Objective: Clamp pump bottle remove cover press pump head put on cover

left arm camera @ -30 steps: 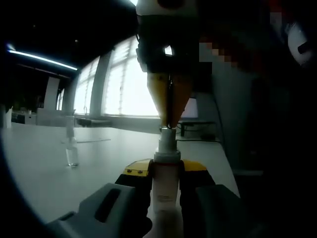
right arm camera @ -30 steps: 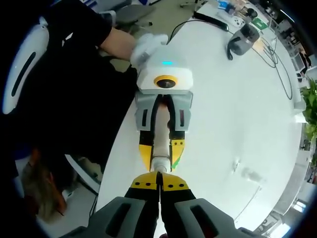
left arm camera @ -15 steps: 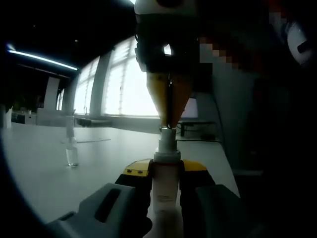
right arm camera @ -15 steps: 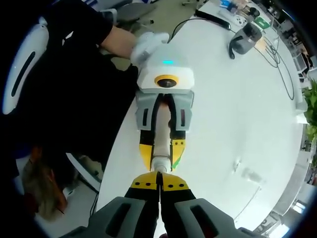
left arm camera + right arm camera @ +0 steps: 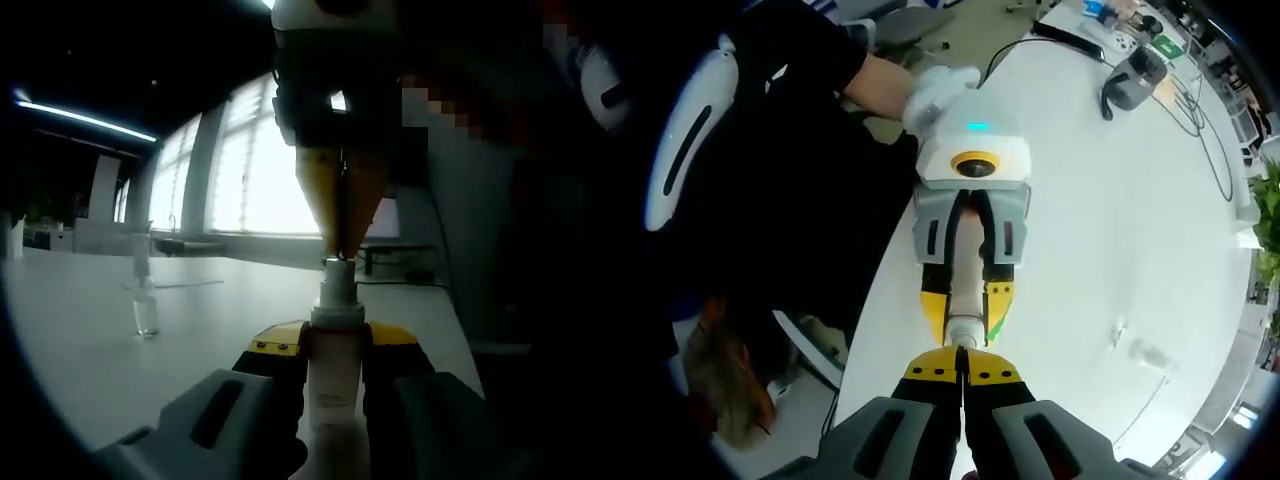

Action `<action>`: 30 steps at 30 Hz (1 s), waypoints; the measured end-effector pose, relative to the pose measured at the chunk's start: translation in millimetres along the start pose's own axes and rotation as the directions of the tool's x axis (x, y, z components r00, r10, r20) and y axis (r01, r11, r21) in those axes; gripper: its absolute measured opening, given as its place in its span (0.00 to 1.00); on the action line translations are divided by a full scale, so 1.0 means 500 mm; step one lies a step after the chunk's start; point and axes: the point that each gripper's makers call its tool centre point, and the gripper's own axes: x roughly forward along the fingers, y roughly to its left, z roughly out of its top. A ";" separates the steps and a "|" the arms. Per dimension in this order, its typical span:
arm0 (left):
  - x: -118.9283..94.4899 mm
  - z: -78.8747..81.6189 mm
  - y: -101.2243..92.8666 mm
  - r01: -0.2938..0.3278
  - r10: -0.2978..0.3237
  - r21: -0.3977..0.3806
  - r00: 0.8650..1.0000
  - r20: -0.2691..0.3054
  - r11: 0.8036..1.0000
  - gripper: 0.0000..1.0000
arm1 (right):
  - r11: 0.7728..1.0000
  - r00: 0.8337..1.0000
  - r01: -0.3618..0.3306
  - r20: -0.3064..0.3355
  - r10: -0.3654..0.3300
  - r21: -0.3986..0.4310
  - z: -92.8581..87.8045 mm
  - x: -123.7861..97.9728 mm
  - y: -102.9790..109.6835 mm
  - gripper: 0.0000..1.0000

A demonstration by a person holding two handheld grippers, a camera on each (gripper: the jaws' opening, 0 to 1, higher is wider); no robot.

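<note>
While the left gripper [image 5: 335, 370] clamps the pump bottle [image 5: 335, 365], the closed right gripper [image 5: 962, 385] presses its pump head [image 5: 338, 268]; a clear cover [image 5: 146, 300], seemingly removed, awaits refitting.

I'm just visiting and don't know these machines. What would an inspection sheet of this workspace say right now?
Surface: white table, mostly bare.
Job's things: pump bottle upright, clamped between the left gripper's jaws; its pump head is uncovered. A clear cover stands apart on the table.
Clutter: a dark device and small items at the far end of the table.
Grippers: left gripper grips the bottle body; right gripper, jaws shut, has its tips on top of the pump head.
Cables: a black cable runs across the far end.
Surroundings: bright windows, a ceiling light strip, a green plant, a person's sleeve.
</note>
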 end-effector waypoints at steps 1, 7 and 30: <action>0.000 0.000 0.000 0.000 0.000 0.000 1.000 0.000 1.000 0.12 | 1.000 1.000 -0.001 0.005 0.001 0.004 0.000 -0.001 -0.001 0.00; 0.000 0.000 -0.001 0.000 0.000 0.000 1.000 0.000 1.000 0.12 | 1.000 1.000 0.007 0.000 -0.007 0.017 0.001 0.007 0.002 0.00; 0.002 0.001 0.000 0.000 0.000 0.000 1.000 0.000 1.000 0.12 | 0.999 0.999 0.034 -0.041 -0.034 -0.001 -0.003 -0.004 0.001 0.00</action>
